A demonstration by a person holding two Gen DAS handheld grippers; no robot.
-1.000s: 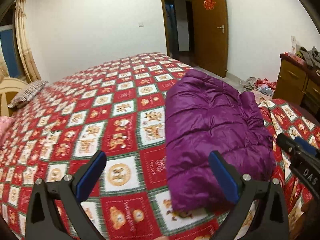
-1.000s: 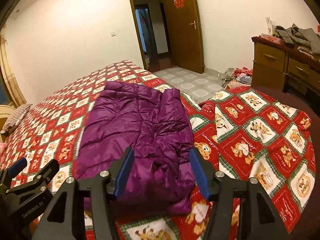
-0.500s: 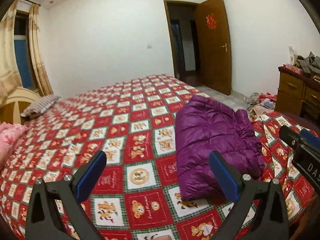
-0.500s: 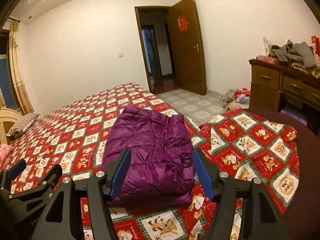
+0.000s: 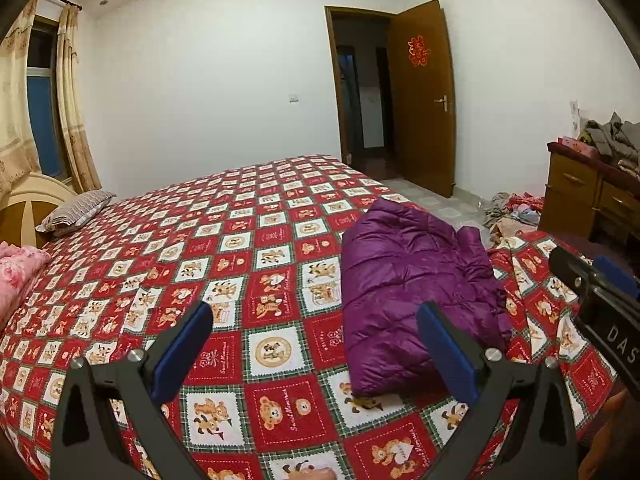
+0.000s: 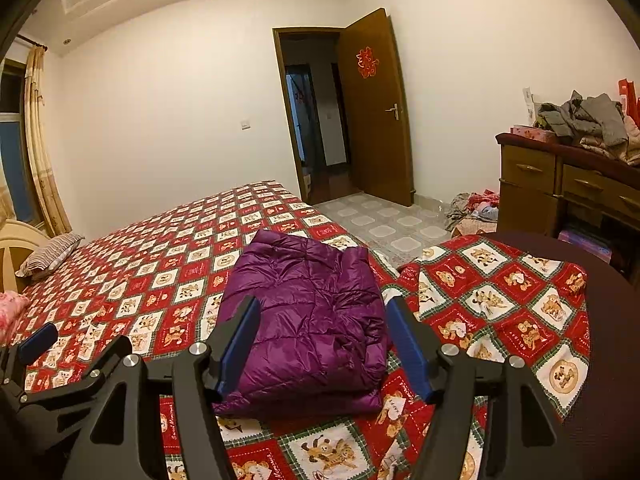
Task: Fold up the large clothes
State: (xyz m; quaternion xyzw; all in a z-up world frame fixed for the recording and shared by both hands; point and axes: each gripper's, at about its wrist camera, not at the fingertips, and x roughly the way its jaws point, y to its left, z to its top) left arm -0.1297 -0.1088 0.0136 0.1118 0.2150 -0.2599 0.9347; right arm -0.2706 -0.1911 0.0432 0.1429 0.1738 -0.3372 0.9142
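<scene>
A purple puffer jacket (image 5: 412,288) lies folded into a compact rectangle on the red bear-patterned bedspread (image 5: 240,248), near the bed's right edge. It also shows in the right wrist view (image 6: 312,320). My left gripper (image 5: 316,344) is open and empty, held above the bed to the jacket's near left. My right gripper (image 6: 324,340) is open and empty, held back above the jacket's near end. Each gripper shows at the edge of the other's view.
A striped pillow (image 5: 76,210) and a pink quilt (image 5: 20,264) lie at the headboard end. A wooden dresser (image 6: 568,188) piled with clothes stands at right. Loose clothes (image 6: 476,208) lie on the tiled floor by the open door (image 6: 376,112).
Both grippers have risen and pulled back from the jacket, which now looks smaller and lower in both views. The jacket has not moved.
</scene>
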